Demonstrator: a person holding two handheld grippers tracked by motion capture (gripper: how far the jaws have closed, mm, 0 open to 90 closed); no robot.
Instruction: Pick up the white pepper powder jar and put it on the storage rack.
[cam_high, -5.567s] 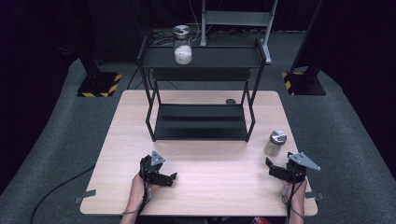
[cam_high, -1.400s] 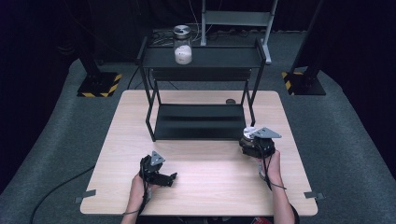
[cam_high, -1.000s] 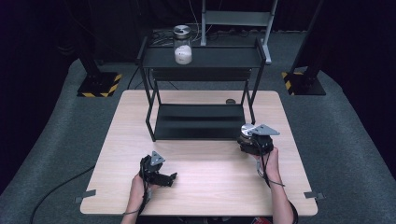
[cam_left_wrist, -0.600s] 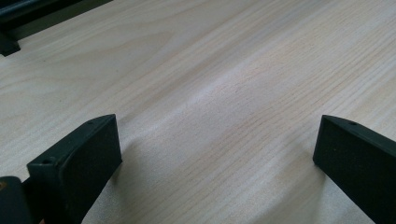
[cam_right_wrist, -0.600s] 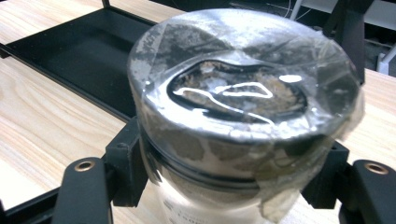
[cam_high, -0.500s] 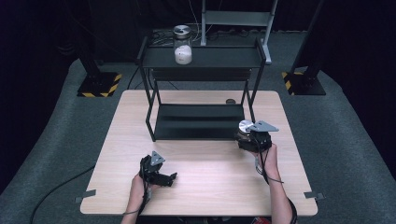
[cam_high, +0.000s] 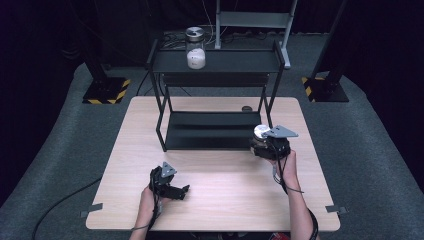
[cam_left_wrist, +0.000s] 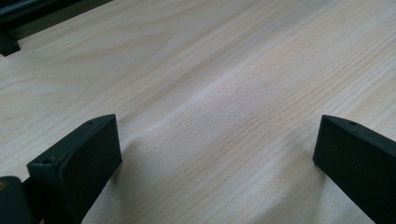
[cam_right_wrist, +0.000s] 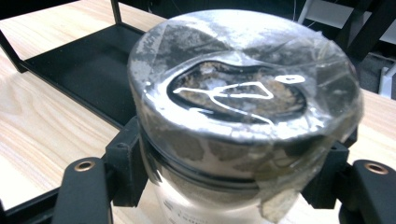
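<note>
My right gripper (cam_high: 264, 145) is shut on a glass jar (cam_right_wrist: 243, 126) with a silver, tape-covered lid (cam_high: 260, 131), holding it just off the front right corner of the black two-tier shelf (cam_high: 215, 131). Both jaws press the jar's neck below the lid in the right gripper view. A second jar (cam_high: 195, 48) with white contents stands on the shelf's top tier at the left. My left gripper (cam_high: 178, 191) rests low on the wooden table (cam_high: 220, 175) near its front left, open, with bare wood between its jaws (cam_left_wrist: 219, 140).
The shelf's lower tier (cam_right_wrist: 88, 70) lies bare beside the held jar. A small dark object (cam_high: 246, 108) sits on the table behind the shelf at the right. Black stands with yellow-striped bases (cam_high: 102, 92) flank the table on the grey floor.
My right gripper took the jar from the table's right side and carried it left and forward toward the shelf's front right corner. The left gripper stayed put.
</note>
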